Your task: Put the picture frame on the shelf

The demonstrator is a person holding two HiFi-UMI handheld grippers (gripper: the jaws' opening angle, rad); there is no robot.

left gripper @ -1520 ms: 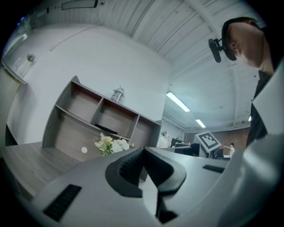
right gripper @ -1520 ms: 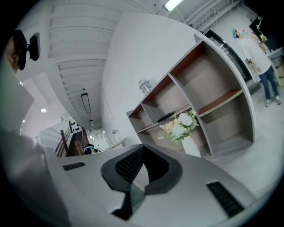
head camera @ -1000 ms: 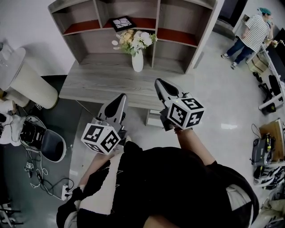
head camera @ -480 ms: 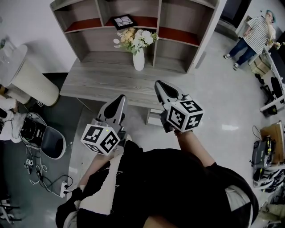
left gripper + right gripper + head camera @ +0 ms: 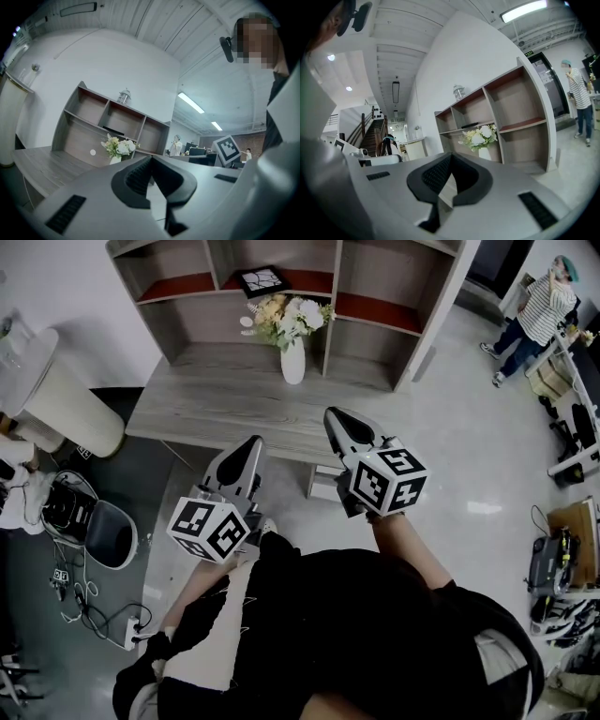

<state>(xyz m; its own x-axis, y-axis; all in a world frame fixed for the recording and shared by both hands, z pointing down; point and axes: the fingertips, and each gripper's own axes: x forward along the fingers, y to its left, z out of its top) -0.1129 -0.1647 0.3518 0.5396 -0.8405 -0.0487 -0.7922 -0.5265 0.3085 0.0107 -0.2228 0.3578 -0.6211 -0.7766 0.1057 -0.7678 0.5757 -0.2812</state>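
Note:
The black picture frame (image 5: pixel 262 280) lies flat in the middle upper compartment of the wooden shelf unit (image 5: pixel 412 324); it shows as a dark slab in the left gripper view (image 5: pixel 114 131) and the right gripper view (image 5: pixel 470 125). Both grippers hang in front of the desk (image 5: pixel 187 409), well short of the shelf. My left gripper (image 5: pixel 249 444) is shut with nothing in it, its jaws meeting (image 5: pixel 150 158). My right gripper (image 5: pixel 335 416) is also shut and empty (image 5: pixel 451 157).
A white vase of flowers (image 5: pixel 292 362) stands on the desk below the frame. A glass jar (image 5: pixel 124 96) sits on top of the shelf unit. A white cylinder (image 5: pixel 56 399) and a chair (image 5: pixel 103 540) are at the left. A person (image 5: pixel 539 310) stands far right.
Almost nothing: the left gripper has drifted a little down and left, and the right gripper stays put. The frame rests in the same compartment.

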